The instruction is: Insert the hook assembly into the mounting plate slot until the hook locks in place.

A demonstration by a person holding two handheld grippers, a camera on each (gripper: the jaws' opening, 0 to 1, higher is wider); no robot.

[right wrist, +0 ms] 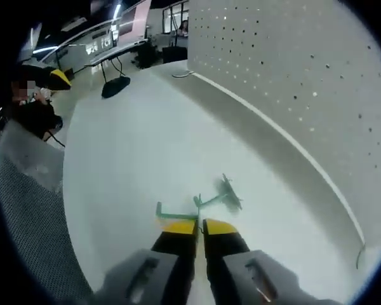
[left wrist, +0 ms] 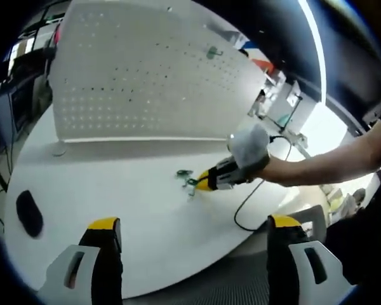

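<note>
One thin green wire hook (right wrist: pixel 203 203) lies on the white table (right wrist: pixel 133 165) before the pegboard (right wrist: pixel 305 70), its bent end lifted; the right gripper (right wrist: pixel 199 223) pinches its near arm, jaws nearly closed, while the left gripper (left wrist: pixel 193 223) stands wide apart, empty

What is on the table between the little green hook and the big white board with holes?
Nothing: in the right gripper view, bare white table runs from the green wire hook to the white pegboard.
</note>
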